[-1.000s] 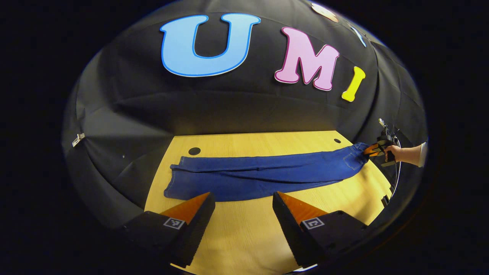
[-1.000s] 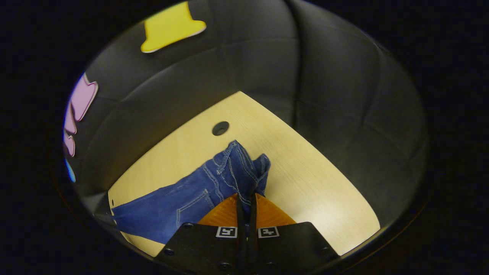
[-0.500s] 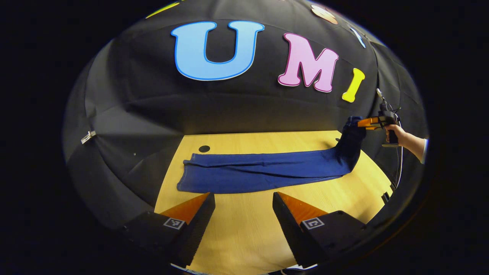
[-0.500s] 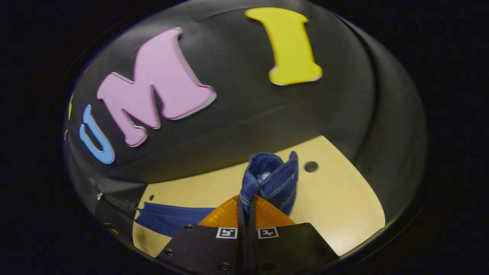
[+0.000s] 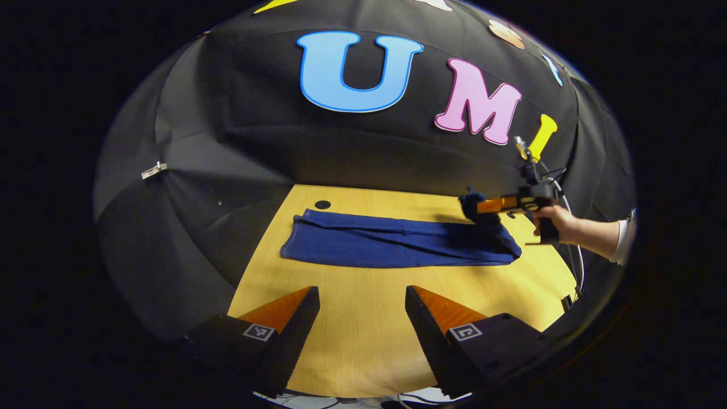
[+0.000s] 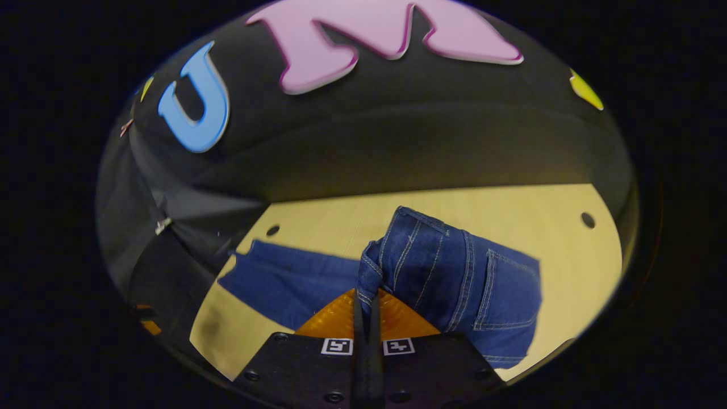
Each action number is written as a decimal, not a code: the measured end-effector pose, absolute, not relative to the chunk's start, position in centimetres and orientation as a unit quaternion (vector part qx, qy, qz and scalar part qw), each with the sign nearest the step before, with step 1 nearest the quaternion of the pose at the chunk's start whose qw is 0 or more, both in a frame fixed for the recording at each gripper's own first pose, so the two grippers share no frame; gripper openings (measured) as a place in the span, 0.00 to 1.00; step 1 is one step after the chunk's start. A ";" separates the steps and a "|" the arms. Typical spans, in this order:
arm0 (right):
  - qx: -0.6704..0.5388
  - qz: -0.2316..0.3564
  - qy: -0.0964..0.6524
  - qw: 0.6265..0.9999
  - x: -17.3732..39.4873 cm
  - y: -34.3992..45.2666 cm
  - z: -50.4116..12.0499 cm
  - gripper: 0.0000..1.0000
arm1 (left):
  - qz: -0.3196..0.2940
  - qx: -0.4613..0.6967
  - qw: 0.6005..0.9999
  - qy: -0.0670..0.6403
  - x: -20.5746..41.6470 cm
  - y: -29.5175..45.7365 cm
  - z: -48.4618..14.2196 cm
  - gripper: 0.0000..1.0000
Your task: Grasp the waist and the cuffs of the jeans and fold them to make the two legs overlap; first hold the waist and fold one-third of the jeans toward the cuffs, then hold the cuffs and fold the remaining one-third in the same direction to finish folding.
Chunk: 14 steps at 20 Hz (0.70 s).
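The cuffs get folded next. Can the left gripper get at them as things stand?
Probably yes. The left gripper hangs open over bare table, and the cuffs lie flat ahead with nothing between. The right gripper holds the waist at the far end.

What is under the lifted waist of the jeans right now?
The waist, clamped in the right gripper, hangs over the jeans' legs on the table. The denim directly beneath it is covered.
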State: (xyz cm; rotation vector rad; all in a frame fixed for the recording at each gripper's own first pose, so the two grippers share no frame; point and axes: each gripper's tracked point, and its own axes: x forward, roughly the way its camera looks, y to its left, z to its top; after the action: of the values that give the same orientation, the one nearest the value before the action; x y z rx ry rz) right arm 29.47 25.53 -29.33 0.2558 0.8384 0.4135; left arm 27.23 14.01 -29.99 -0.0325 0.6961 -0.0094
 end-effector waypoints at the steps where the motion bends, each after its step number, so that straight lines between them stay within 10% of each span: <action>1: 0.110 0.202 0.420 0.878 28.4 26.1 -31.4 0.05 | 0.000 -0.020 0.939 0.343 26.8 14.3 -30.2 0.95; 5: 0.099 0.214 0.489 0.840 25.3 27.2 -35.4 0.05 | 0.007 -0.051 0.935 0.351 27.0 15.2 -31.0 0.95; 11: 0.182 0.249 0.497 0.811 24.7 29.3 -32.4 0.96 | -0.013 -0.120 0.923 0.365 31.6 15.0 -32.0 0.97; 14: 0.194 0.275 0.474 0.813 24.8 28.7 -29.2 0.98 | -0.015 -0.143 0.917 0.373 34.3 15.5 -32.5 0.97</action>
State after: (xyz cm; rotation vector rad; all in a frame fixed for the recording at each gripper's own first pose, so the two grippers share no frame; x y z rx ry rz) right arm 24.80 28.70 -29.20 0.4148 1.0126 0.5865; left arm 34.27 15.53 -32.46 -0.2944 0.7665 -0.0301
